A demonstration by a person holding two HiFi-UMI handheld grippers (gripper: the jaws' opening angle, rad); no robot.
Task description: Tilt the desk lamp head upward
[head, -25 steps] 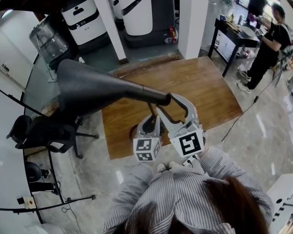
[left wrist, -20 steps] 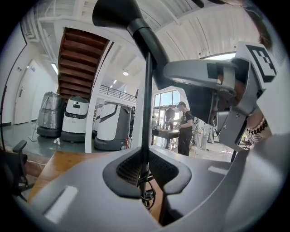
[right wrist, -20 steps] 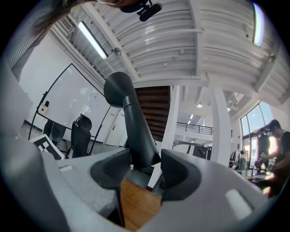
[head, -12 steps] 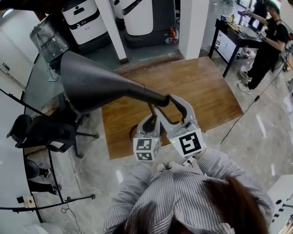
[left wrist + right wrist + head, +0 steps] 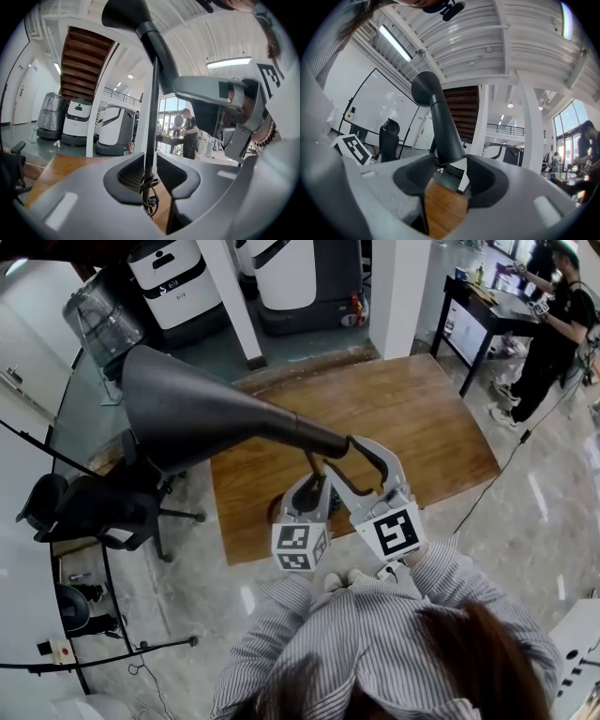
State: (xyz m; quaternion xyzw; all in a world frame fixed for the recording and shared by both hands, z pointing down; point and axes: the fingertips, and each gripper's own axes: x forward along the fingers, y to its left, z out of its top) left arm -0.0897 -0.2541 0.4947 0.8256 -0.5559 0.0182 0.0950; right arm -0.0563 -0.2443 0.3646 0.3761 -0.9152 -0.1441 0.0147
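— What colour is the lamp head (image 5: 187, 409) showing?
— It is showing a matt dark grey all over, and the thin lamp pole (image 5: 152, 117) is reading black.
— And the table (image 5: 422, 418)?
— It is glowing a warm brown, with wood grain running along it. The floor (image 5: 544, 521) is gleaming pale grey.
— Any patterns?
— The person's shirt (image 5: 375, 634) is showing fine grey-and-white stripes. The right gripper (image 5: 450, 164) is showing light grey with dark pads (image 5: 487, 180), and its white cube (image 5: 392, 532) is carrying a black square marker. The office chair (image 5: 84, 507) is looking black.
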